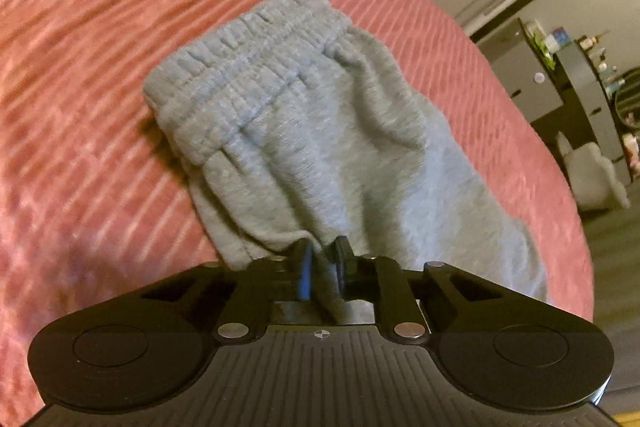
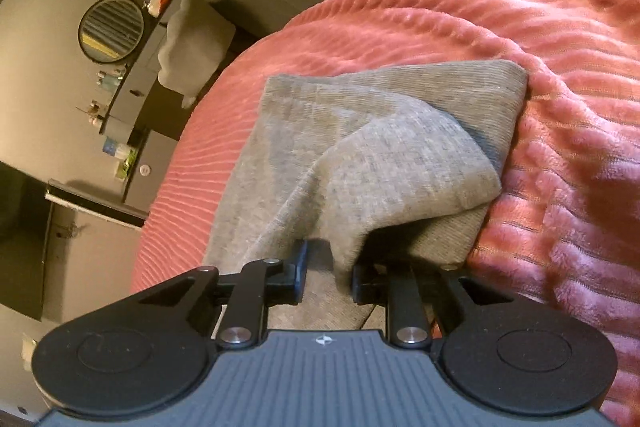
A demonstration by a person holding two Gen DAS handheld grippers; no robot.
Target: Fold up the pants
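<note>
Pink ribbed blanket (image 1: 100, 67) on bed; round mirror (image 2: 111, 29) on wall above cluttered dark dresser (image 2: 132, 99).

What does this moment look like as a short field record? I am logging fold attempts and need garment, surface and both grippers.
garment: grey pants, elastic waistband facing away from the left gripper
surface: pink ribbed blanket on a bed
left gripper: closed on a bunch of the pants fabric
right gripper: fabric runs between its fingers; jaws look partly apart, so the grip is uncertain
fold state: a layer of the pants lies folded over in the right wrist view
background: round mirror on the wall
</note>
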